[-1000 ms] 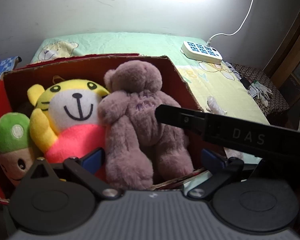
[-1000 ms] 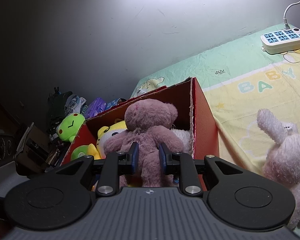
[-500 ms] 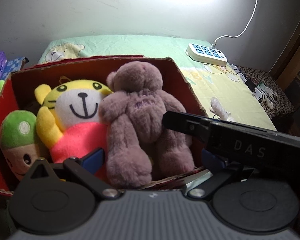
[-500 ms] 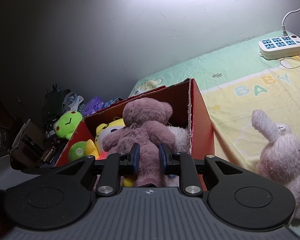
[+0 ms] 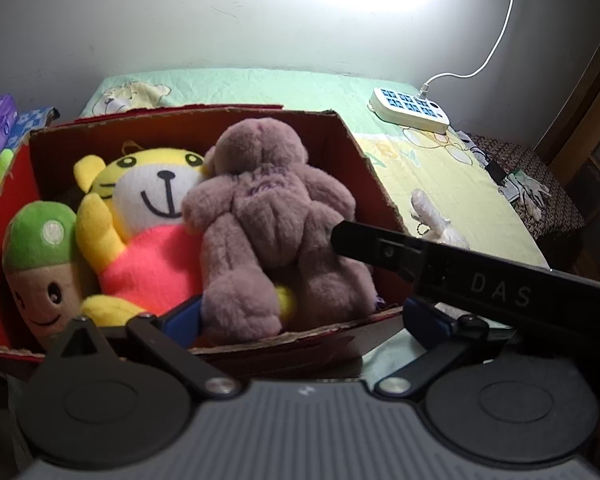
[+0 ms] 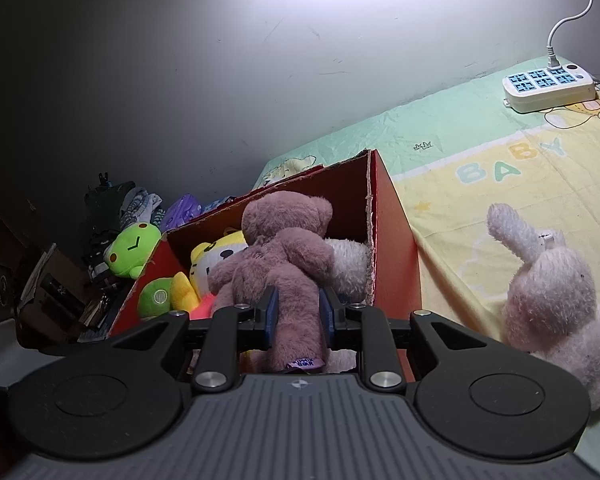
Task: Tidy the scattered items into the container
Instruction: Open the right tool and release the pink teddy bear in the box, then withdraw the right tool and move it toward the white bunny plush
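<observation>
A red cardboard box (image 5: 376, 184) stands on the bed, holding a mauve teddy bear (image 5: 272, 208), a yellow tiger plush (image 5: 156, 200) and a green-capped mushroom plush (image 5: 40, 248). My right gripper (image 6: 296, 316) is shut on one leg of the bear (image 6: 288, 256), its blue pads pressing the fur. In the left wrist view it shows as a black finger (image 5: 460, 272) reaching in from the right. My left gripper (image 5: 304, 320) stands open and wide at the box's near wall, holding nothing. A white bunny plush (image 6: 552, 288) lies on the bed to the right of the box.
A white power strip (image 6: 548, 88) with its cord lies at the far end of the bed by the wall. A green frog plush (image 6: 130, 248) and a heap of clutter sit left of the box. Another white plush (image 6: 348, 260) fills the box's right corner.
The bear has shifted slightly in the box, baring a yellow foot between its legs. Both grippers stay about where they were.
</observation>
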The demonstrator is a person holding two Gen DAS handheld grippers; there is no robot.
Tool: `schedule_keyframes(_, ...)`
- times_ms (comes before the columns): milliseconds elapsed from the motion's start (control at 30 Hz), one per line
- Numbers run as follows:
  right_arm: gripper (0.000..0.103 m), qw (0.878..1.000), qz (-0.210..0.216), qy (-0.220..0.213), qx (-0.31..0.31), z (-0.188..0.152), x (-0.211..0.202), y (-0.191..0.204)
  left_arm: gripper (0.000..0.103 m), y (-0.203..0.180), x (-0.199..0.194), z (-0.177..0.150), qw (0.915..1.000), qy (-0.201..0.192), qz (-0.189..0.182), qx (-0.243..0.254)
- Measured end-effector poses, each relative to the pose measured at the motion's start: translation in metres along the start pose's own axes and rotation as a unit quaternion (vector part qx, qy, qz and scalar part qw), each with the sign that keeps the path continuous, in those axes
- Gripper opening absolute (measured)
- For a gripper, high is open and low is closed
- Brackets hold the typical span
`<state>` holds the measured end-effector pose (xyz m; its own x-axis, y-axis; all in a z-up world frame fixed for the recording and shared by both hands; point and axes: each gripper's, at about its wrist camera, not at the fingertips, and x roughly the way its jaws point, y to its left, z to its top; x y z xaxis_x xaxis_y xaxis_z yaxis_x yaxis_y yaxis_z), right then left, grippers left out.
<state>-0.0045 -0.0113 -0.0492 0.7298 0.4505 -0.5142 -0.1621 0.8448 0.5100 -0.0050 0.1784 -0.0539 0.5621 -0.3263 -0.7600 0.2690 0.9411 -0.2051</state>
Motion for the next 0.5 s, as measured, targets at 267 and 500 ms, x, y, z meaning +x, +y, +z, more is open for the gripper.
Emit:
schedule_keyframes(267,0.023,1.0,0.0,-0.005,0.016,-0.0032,-0.0036,-0.0025,0.103,-0.0033,-0.0025,-0.0041,0.9998,-0.012,0.009,0.009)
schedule_keyframes(500,0.024,0.999,0.004,-0.007,0.032,-0.0063,-0.0095,-0.0034,0.102,-0.0058,-0.0065,-0.0043,0.9995,-0.015,0.022,0.015)
